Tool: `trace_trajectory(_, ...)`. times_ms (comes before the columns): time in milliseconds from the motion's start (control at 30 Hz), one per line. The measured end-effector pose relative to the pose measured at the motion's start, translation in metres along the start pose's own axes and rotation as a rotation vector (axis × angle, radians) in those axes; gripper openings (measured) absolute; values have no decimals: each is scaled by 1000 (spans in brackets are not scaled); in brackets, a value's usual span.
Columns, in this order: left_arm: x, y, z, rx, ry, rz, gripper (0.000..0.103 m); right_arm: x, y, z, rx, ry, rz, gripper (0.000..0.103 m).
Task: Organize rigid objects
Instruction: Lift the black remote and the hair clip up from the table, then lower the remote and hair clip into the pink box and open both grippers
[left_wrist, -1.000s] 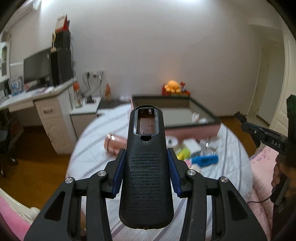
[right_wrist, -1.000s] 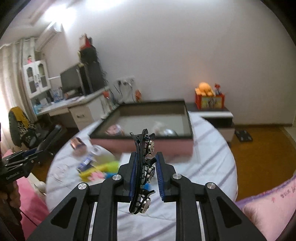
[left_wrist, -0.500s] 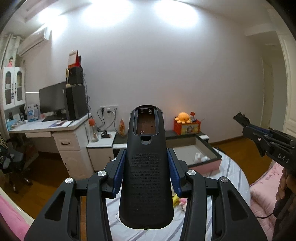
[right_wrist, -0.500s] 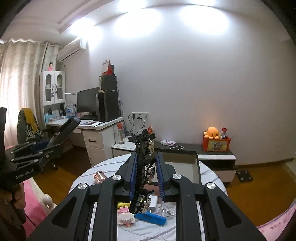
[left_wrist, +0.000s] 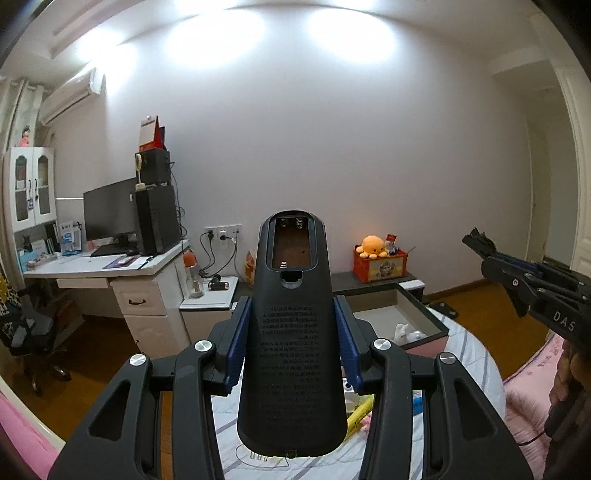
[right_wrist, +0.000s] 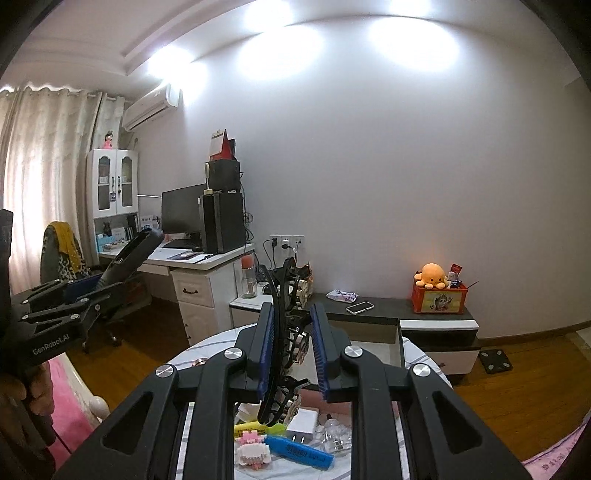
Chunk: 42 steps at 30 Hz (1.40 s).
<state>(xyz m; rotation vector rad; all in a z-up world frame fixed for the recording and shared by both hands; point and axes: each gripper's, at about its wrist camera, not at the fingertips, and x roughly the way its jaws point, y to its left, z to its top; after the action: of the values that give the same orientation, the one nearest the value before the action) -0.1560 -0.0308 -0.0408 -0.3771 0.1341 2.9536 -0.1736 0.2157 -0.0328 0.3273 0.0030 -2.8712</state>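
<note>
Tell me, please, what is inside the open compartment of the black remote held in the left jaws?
The remote shows an uncovered battery compartment: three metal springs, brown floor, no batteries. Its button side faces away, unseen.

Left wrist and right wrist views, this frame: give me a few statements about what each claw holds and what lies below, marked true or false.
1. The left claw is shut on a black remote whose battery bay is open. True.
2. Batteries fill that bay. False: only the springs show.
3. The right claw is empty. False: it grips a black hair clip studded with pale stones.
4. A blue marker lies on the striped cloth below the right claw. True.
5. The orange octopus plush sits on the desk beside the monitor. False: it sits on a red box on the low cabinet.
</note>
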Motion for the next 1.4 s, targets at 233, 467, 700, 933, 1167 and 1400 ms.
trace_trajectory(233, 46, -17, 6, 51, 46, -9, 44, 24, -16, -4, 6, 38, -10, 20)
trace_trajectory(467, 106, -42, 7, 93, 121, -60, 44, 68, -44, -10, 10, 107, -46, 20)
trace_trajectory(700, 173, -56, -8, 105, 225, -98, 44, 126, -78, -31, 33, 218, -84, 20)
trace_trajectory(933, 233, -78, -35, 120, 340, -153, 44, 180, -99, -63, 31, 349, -120, 20)
trace_trajectory(1167, 259, -91, -56, 133, 404, -172, 44, 200, -116, -77, 5, 402, -174, 20)
trace_trajectory(1400, 260, -85, -60, 115, 412, -140, 46, 203, -121, -80, 13, 411, -192, 22)
